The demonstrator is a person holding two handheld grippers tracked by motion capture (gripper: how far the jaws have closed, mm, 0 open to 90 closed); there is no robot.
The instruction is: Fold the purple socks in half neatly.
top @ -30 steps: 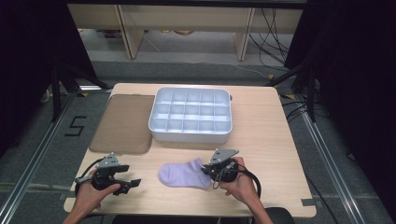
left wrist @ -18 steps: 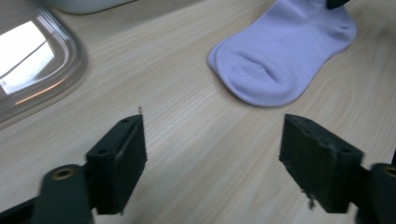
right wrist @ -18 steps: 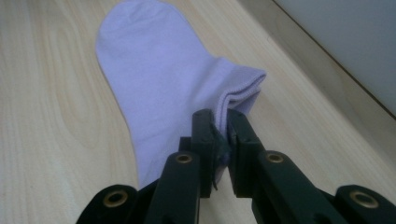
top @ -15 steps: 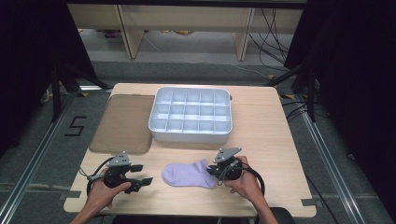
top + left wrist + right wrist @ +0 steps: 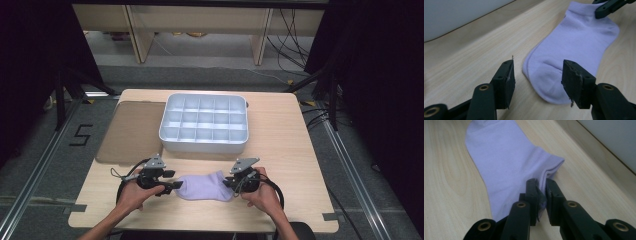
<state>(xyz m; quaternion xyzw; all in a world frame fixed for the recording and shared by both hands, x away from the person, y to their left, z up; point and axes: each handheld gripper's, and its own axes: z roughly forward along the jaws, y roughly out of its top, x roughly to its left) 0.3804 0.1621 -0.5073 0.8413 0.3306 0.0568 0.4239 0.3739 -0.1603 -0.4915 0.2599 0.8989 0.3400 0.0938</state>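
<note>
A pale purple ankle sock (image 5: 205, 187) lies flat on the wooden table (image 5: 280, 145) near its front edge. My right gripper (image 5: 231, 183) is shut on the sock's cuff edge (image 5: 541, 195); the cuff fabric sits pinched between the two black jaws. My left gripper (image 5: 176, 186) stands open at the sock's toe end, and in the left gripper view the toe (image 5: 549, 75) lies just ahead of the gap between its jaws (image 5: 536, 80). The right gripper's jaw tips (image 5: 607, 7) show at the sock's far end in that view.
A white tray (image 5: 204, 125) with several small compartments stands mid-table behind the sock. A brown mat (image 5: 131, 131) lies to its left. Bare wood stretches to the right of the tray and the hands.
My left gripper has slid right from the table's front left corner up to the sock's toe. The sock and right gripper have shifted slightly right.
</note>
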